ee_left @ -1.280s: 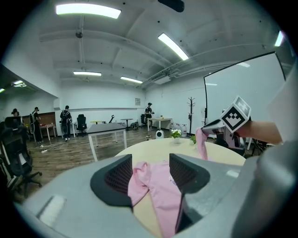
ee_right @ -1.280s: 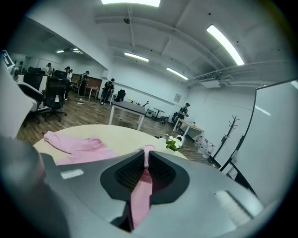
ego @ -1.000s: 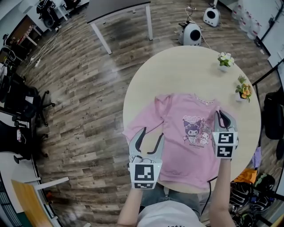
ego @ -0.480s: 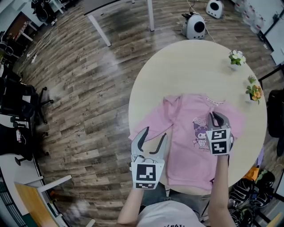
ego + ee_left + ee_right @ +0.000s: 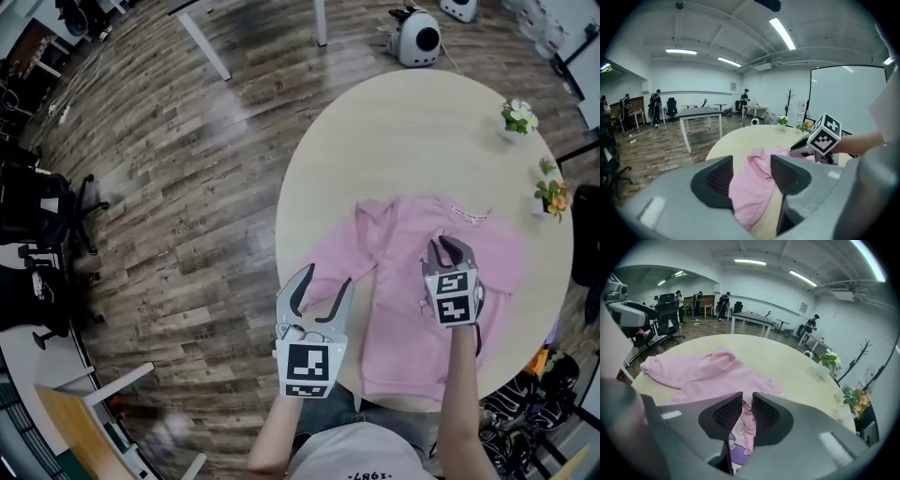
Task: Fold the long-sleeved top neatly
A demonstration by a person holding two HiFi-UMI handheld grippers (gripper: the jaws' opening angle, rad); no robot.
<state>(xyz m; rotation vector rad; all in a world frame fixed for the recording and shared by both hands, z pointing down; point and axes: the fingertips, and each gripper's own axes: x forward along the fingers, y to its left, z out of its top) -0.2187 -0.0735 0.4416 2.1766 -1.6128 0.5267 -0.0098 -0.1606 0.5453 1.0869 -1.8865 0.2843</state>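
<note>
A pink long-sleeved top (image 5: pixel 403 314) with a cartoon print (image 5: pixel 739 448) lies spread on the round pale table (image 5: pixel 394 131). My right gripper (image 5: pixel 450 247) points down over the middle of the top, close to the cloth. Its jaws (image 5: pixel 746 411) have just been opening and stand a narrow gap apart, with pink cloth showing through the gap, not visibly pinched. My left gripper (image 5: pixel 323 284) is open at the table's near left edge, over the top's left sleeve (image 5: pixel 752 187), which shows between its wide-apart jaws (image 5: pixel 751 172) without touching them.
Two small flower pots (image 5: pixel 518 117) (image 5: pixel 553 197) stand at the table's far right rim. A white round device (image 5: pixel 417 39) sits on the wooden floor beyond the table. Office chairs (image 5: pixel 37 202) stand at the left, bags at the lower right.
My right gripper has moved left from the top's right side to its middle and sunk toward the cloth. The left gripper edged forward and down toward the left sleeve.
</note>
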